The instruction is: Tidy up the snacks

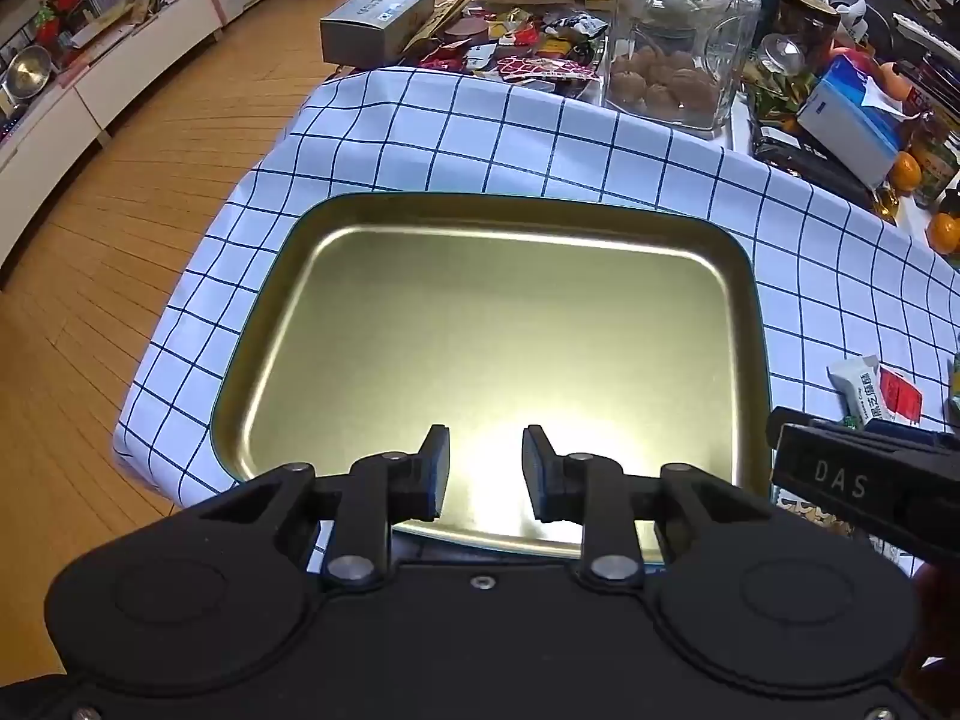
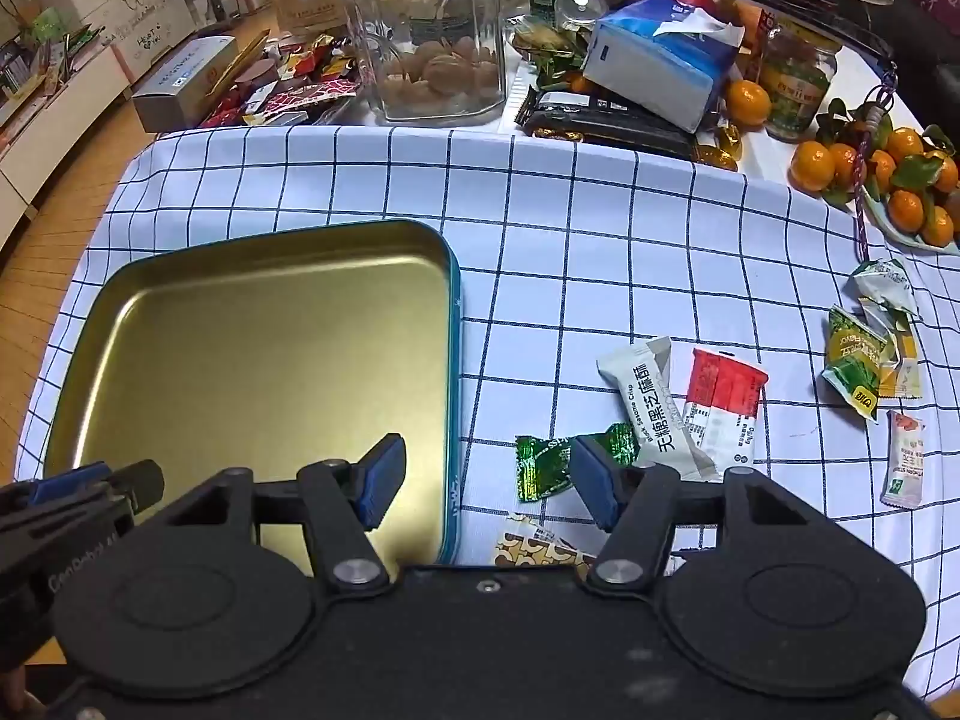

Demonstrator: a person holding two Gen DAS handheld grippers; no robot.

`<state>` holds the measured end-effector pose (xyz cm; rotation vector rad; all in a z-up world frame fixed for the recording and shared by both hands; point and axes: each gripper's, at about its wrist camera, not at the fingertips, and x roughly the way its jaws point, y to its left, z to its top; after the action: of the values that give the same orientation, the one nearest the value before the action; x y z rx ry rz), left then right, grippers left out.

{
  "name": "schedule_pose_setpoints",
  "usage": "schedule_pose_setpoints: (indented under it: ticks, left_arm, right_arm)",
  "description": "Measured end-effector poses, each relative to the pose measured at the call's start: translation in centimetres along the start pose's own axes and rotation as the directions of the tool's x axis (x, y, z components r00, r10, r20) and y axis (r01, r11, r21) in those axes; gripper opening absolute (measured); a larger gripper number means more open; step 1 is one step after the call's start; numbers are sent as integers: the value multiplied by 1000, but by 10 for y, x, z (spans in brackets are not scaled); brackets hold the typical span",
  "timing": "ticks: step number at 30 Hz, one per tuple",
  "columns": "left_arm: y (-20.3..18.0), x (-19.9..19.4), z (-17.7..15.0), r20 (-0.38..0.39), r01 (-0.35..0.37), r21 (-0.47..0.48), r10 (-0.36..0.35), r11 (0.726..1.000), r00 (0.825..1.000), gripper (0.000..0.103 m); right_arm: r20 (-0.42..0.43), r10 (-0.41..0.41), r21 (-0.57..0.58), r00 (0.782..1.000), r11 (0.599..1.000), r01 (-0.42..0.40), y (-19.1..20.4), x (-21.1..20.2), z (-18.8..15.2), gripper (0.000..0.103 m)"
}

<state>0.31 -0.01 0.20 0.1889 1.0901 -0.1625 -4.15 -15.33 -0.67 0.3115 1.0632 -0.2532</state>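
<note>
Tin tray (image 2: 252, 348): bare, near the cloth's left edge, likely the place meant for the snacks.
Left gripper (image 1: 485, 468): above the tray's near rim, jaws apart, nothing between.
Right gripper (image 2: 486, 480): over the tray's right wall, jaws wide, holding nothing.
Green candy (image 2: 540, 462): just right of the tray.
Sesame bar (image 2: 654, 408): right of the tray, beside the candy.
Room: open cloth beyond the tray.

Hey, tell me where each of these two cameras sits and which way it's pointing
Left wrist: on the left gripper, tilted down over the empty tin tray; its open fingers show.
Right wrist: on the right gripper, tilted down over the tray's right rim and snack packets; open fingers show.
Shared: tray, checked cloth, glass jar, tissue box; each sees the other gripper.
</note>
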Motion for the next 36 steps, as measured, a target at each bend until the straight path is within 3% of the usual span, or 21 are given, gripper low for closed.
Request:
schedule_pose_setpoints:
  ticks: [36]
  left_arm:
    - [-2, 6, -2, -23, 4, 29, -3, 1000, 1000, 38]
  right_arm:
    - [-11, 6, -29, 1000, 1000, -6, 3, 4, -3, 64]
